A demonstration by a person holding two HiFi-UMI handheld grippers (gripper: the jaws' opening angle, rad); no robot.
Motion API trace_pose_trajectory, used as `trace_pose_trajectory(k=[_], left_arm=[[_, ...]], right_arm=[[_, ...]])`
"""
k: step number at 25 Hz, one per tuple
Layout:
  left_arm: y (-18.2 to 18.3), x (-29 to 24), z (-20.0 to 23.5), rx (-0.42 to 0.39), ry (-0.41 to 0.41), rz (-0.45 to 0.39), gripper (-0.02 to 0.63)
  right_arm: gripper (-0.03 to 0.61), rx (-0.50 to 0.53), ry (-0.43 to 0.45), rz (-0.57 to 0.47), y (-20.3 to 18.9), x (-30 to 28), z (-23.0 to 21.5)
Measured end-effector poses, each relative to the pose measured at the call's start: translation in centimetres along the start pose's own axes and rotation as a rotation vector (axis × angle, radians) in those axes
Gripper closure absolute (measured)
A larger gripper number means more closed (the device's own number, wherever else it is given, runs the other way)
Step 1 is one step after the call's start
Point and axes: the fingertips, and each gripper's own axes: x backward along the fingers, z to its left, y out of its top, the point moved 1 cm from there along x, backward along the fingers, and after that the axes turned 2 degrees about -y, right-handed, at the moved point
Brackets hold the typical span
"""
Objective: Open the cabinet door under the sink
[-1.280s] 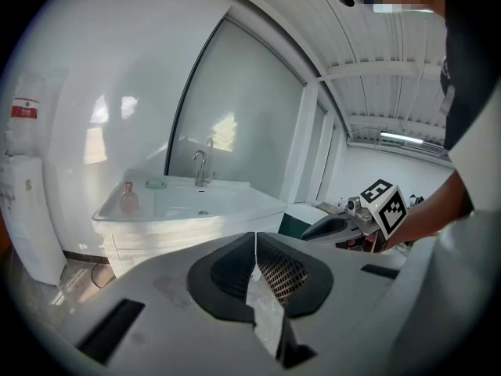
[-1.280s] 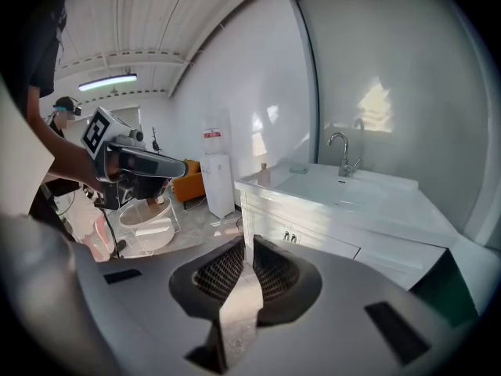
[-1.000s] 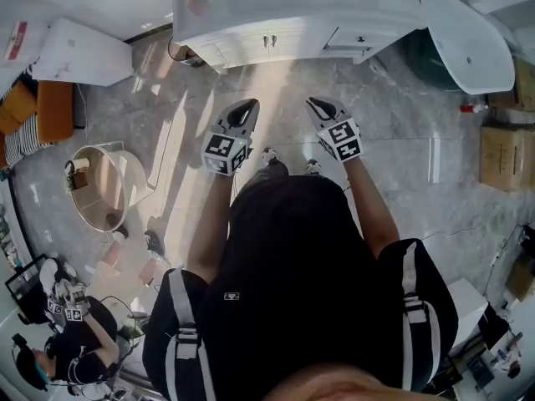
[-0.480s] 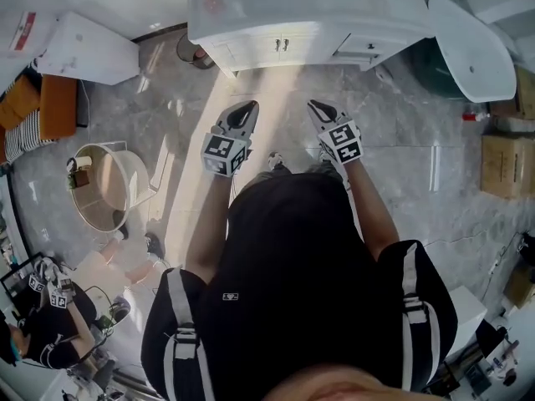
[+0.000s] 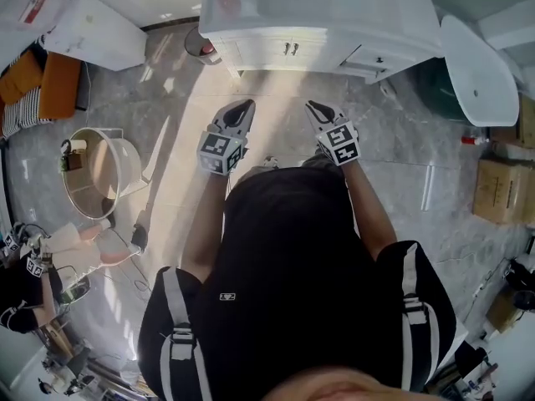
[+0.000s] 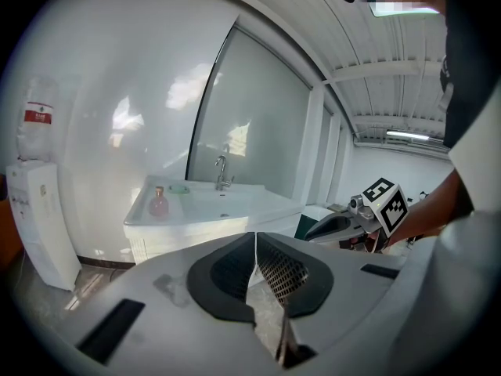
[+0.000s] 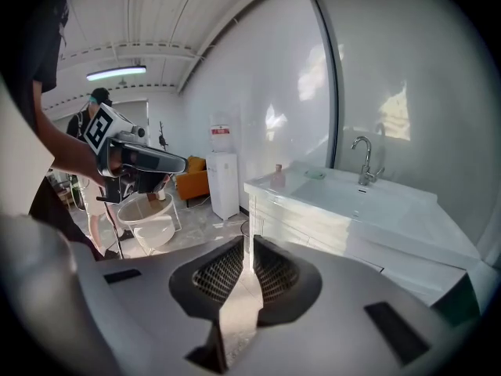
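Cabinet door point(image 5: 280, 50): closed, under the sink, ahead of both tools; paired handles show in the head view only. Left tool point(image 5: 241, 107), right tool point(image 5: 315, 107): jaws together, empty. Faucet point(image 6: 221, 171): gripper views only.

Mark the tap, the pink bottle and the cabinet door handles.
tap point(image 6: 221, 174), left gripper view, on its upright stem.
pink bottle point(image 6: 159, 205), left gripper view, on its round body.
cabinet door handles point(image 5: 286, 48), head view, on the left handle.
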Motion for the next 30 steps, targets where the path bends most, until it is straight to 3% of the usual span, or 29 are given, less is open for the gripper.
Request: trace_pose_trajectory(k=[9, 20, 25, 30], left_arm=[[0.4, -2.9, -1.7, 0.056, 0.086, -0.018, 0.597], [-1.9, -7.3, -4.3, 0.200, 0.295, -0.046, 0.597], [-3.4, -8.0, -3.3, 0.201, 0.396, -0.029, 0.597], [-4.8, -10.1, -1.8, 0.188, 0.443, -0.011, 0.597]], right_arm=[[0.485, 0.067, 0.093, 0.015, -0.4, -0.1, -3.1], [0.485, 0.161, 0.291, 0.105, -4.1, -1.2, -9.0], [0.485, 0.173, 0.321, 0.110, -4.5, -3.6, -11.1], [0.485, 0.171, 0.357, 0.107, -5.6, -6.7, -11.8]])
